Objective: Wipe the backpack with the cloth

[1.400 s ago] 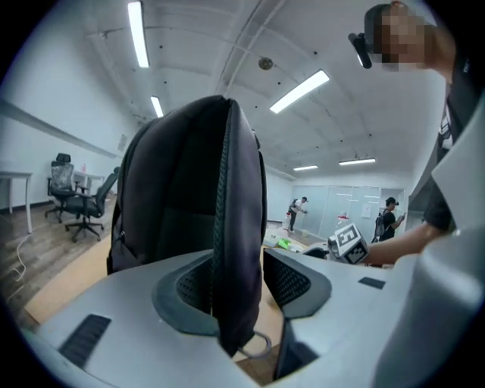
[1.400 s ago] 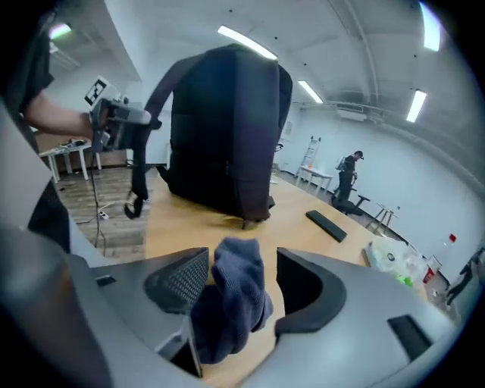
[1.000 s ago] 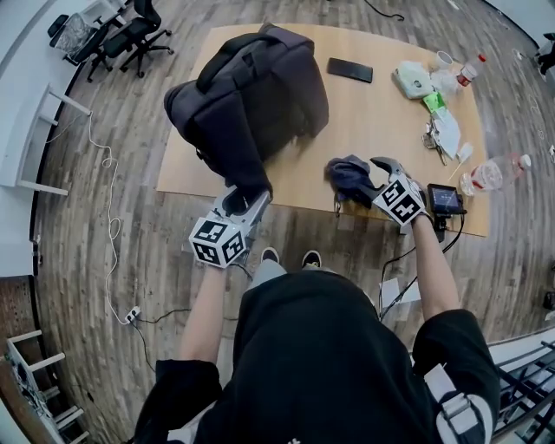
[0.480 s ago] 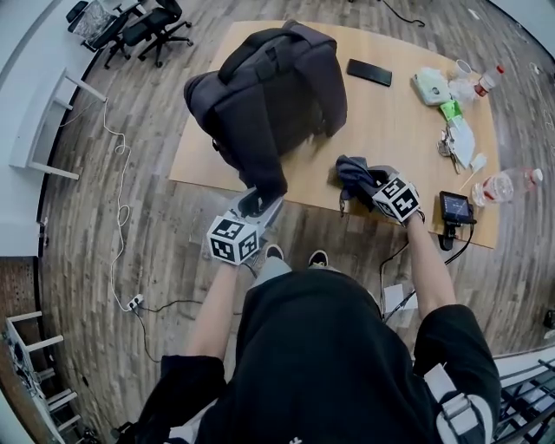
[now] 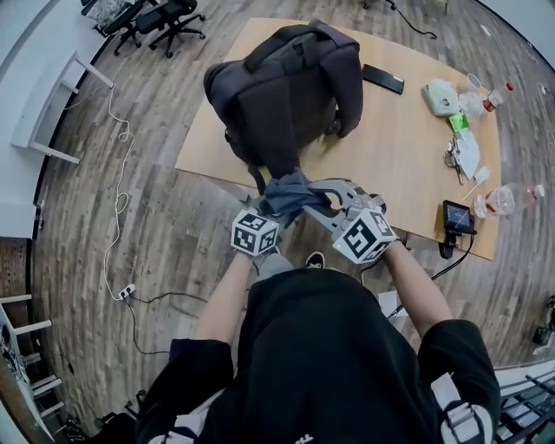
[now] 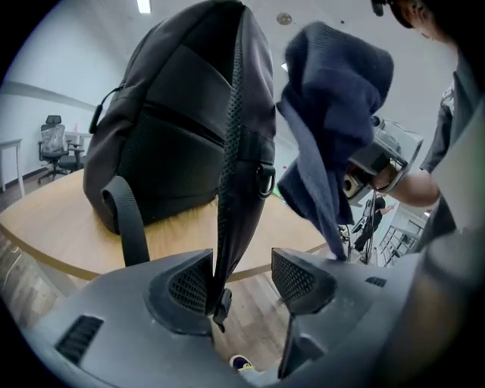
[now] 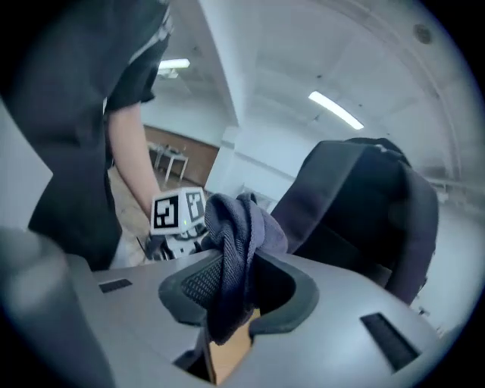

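Observation:
The dark backpack (image 5: 290, 91) stands on the wooden table (image 5: 390, 156), one shoulder strap (image 5: 276, 147) hanging over the near edge. My left gripper (image 5: 273, 211) is open below that edge. In the left gripper view (image 6: 241, 276) the strap (image 6: 231, 189) hangs between its jaws, resting on the left pad and clear of the right one; the jaws have just been opening. My right gripper (image 5: 312, 198), whose jaws have just been closing, is shut on the dark blue cloth (image 5: 290, 195) and holds it against the strap's lower end. The cloth (image 7: 235, 235) is bunched between the pads (image 7: 239, 284).
On the table's right side lie a black phone (image 5: 382, 79), a white box (image 5: 440, 95), keys (image 5: 453, 158), a water bottle (image 5: 507, 198) and a small screen device (image 5: 458, 217). Office chairs (image 5: 165, 17) stand at the far left. A cable (image 5: 117, 199) runs along the floor.
My right gripper closed on the cloth at the table's near edge, then carried it up and left to the strap. My left gripper sank a little along the strap.

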`<state>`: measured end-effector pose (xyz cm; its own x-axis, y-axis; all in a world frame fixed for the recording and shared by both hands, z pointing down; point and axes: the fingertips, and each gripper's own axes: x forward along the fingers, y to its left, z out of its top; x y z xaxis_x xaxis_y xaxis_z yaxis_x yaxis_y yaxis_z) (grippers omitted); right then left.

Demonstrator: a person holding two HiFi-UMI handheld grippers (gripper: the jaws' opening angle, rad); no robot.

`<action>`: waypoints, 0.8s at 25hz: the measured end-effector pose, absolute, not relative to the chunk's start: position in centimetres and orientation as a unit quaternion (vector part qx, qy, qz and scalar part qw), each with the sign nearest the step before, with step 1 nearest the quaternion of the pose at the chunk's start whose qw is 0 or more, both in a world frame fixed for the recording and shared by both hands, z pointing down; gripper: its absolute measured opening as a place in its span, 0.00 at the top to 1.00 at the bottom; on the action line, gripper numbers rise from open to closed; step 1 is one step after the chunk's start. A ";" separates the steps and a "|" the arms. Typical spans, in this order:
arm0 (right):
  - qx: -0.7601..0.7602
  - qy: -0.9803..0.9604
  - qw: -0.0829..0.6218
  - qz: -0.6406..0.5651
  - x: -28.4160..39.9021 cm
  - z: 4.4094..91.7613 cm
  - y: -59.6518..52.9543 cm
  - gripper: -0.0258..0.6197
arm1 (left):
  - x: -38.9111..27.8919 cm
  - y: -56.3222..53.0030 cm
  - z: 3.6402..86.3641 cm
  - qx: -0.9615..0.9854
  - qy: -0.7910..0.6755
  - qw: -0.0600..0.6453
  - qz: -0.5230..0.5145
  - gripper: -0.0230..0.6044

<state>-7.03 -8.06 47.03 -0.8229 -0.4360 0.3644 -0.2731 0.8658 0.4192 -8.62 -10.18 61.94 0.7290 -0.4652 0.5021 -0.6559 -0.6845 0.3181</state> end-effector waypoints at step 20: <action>0.330 -0.758 0.223 -0.517 -11.7 34.0 -17.1 0.81 | -8.4 -6.2 60.6 0.910 -0.292 0.246 0.159 0.89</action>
<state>-11.69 -17.08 33.98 -0.6829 -0.7305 -0.0037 -0.2707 0.2483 0.9301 -8.39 -6.24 60.60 0.7785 -0.4536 0.4337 -0.6103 -0.7084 0.3546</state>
